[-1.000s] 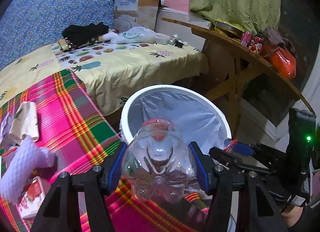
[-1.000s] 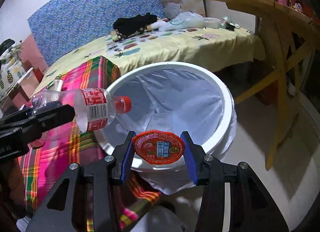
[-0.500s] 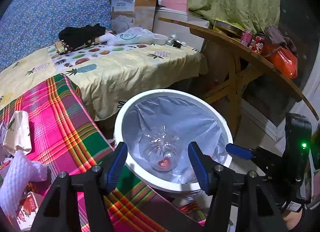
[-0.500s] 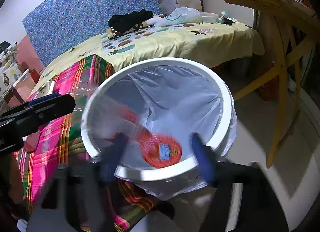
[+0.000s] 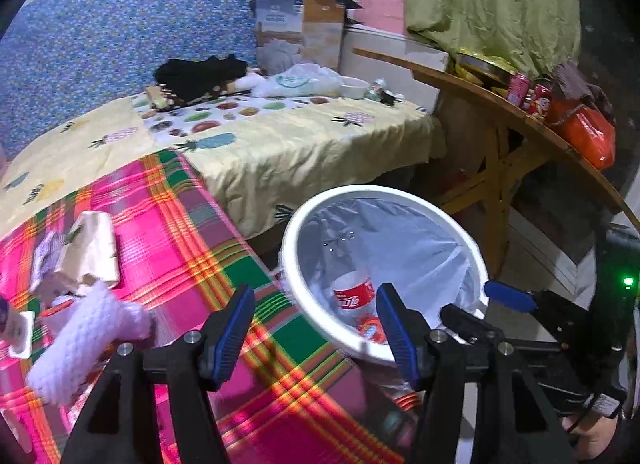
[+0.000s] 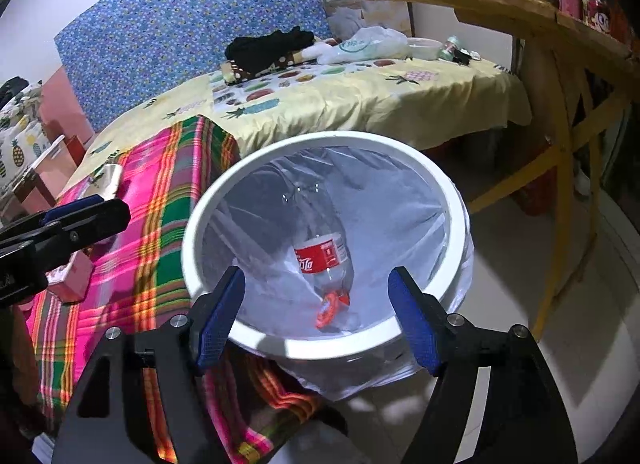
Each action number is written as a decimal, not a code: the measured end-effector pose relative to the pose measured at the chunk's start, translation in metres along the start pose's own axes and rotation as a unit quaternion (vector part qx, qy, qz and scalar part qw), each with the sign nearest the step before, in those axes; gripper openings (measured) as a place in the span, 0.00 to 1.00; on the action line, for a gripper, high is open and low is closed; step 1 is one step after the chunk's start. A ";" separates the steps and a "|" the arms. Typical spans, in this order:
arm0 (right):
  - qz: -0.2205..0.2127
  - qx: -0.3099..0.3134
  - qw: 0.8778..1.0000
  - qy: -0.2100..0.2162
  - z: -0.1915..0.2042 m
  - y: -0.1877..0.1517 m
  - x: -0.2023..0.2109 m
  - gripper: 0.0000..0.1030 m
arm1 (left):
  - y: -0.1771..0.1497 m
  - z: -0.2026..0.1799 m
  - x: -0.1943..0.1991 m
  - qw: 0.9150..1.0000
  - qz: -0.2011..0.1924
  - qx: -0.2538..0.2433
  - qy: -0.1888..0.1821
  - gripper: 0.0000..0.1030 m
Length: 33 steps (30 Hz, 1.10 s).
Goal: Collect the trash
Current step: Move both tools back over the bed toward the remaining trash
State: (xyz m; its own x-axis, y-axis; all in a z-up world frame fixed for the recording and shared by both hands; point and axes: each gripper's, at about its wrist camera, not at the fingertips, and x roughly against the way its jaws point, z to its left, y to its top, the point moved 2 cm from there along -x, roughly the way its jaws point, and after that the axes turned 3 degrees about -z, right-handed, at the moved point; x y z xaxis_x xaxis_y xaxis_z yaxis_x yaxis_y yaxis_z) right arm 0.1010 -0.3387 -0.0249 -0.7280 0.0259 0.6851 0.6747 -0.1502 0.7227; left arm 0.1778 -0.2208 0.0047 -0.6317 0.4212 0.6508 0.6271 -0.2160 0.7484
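A white trash bin (image 6: 256, 179) with a clear liner stands beside the bed; it also shows in the left wrist view (image 5: 460, 223). Inside lie a clear plastic bottle (image 6: 320, 256) with a red label, neck down, and an orange lid (image 6: 328, 310). The bottle also shows in the left wrist view (image 5: 354, 296). My right gripper (image 6: 316, 324) is open and empty over the bin's near rim. My left gripper (image 5: 314, 334) is open and empty over the plaid cloth (image 5: 180, 248) at the bin's left edge. On the cloth lie a white foam net (image 5: 84, 344) and a crumpled beige carton (image 5: 92, 252).
A yellow fruit-print sheet (image 5: 300, 135) covers the bed behind, with black clothes (image 5: 200, 73), a plastic bag and a cardboard box (image 5: 300, 35). A wooden table (image 5: 520, 119) with red cans and an orange bag stands right of the bin. A small pink carton (image 6: 72, 276) lies on the cloth.
Both grippers opened. The bottle dropped from my left gripper and the orange lid from my right gripper into the bin. My left gripper has swung left toward the plaid cloth.
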 end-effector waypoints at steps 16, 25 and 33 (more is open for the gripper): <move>-0.011 0.031 0.997 0.068 0.052 -0.004 0.015 0.73 | -0.026 0.042 0.072 0.997 -0.022 0.032 0.065 0.61; -0.002 0.069 0.992 0.109 0.091 -0.012 0.018 0.73 | -0.051 0.072 0.110 0.992 -0.029 0.059 0.106 0.58; 0.004 0.100 0.986 0.135 0.125 -0.017 0.021 0.73 | -0.077 0.109 0.141 0.983 -0.025 0.097 0.157 0.58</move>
State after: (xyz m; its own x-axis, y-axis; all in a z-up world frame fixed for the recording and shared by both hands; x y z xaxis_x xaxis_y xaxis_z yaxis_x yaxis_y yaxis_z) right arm 0.0896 -0.2121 -0.0115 -0.7107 -0.2435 0.6600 0.6708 0.0484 0.7401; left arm 0.0900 -0.0493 0.0243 -0.7544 0.1281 0.6438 0.6473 -0.0172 0.7620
